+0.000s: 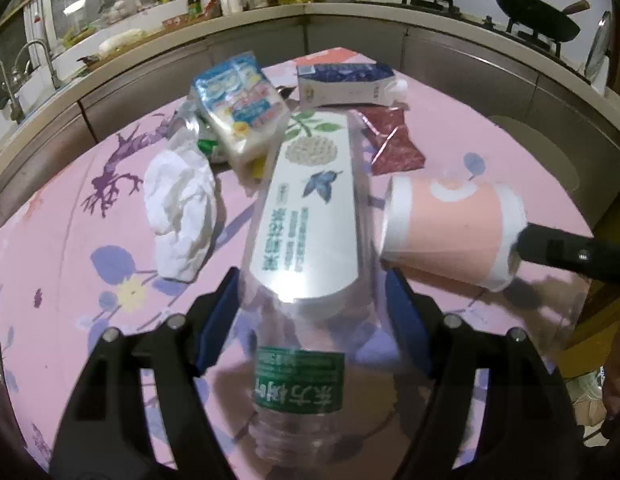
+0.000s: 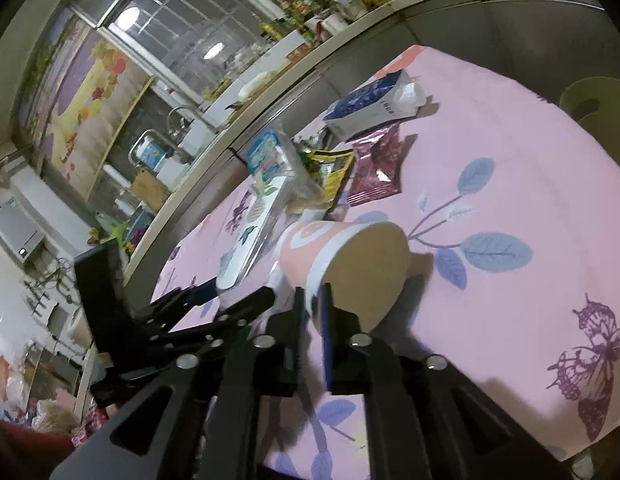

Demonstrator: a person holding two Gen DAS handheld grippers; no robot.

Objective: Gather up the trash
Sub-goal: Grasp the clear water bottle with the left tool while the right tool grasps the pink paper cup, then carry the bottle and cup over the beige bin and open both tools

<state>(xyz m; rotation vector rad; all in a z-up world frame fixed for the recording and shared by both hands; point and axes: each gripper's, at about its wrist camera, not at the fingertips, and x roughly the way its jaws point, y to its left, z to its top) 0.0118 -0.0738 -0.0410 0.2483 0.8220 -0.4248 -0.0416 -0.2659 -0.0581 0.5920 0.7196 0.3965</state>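
Note:
My left gripper [image 1: 310, 308] is shut on a clear plastic bottle [image 1: 306, 216] with a white and green label, held above the pink tablecloth. The bottle also shows in the right wrist view [image 2: 250, 236]. My right gripper [image 2: 312, 300] is shut on the rim of a pink and white paper cup [image 2: 342, 256], lying on its side with the open mouth toward me. In the left wrist view the cup [image 1: 450, 232] sits right of the bottle with a right finger [image 1: 570, 252] at its rim.
On the pink floral tablecloth [image 1: 70, 280] lie crumpled white tissue [image 1: 182, 208], a blue and white snack bag [image 1: 242, 104], a blue carton [image 1: 346, 82] and a dark red wrapper [image 1: 394, 140]. A kitchen counter [image 1: 230, 36] with a sink and woks curves behind.

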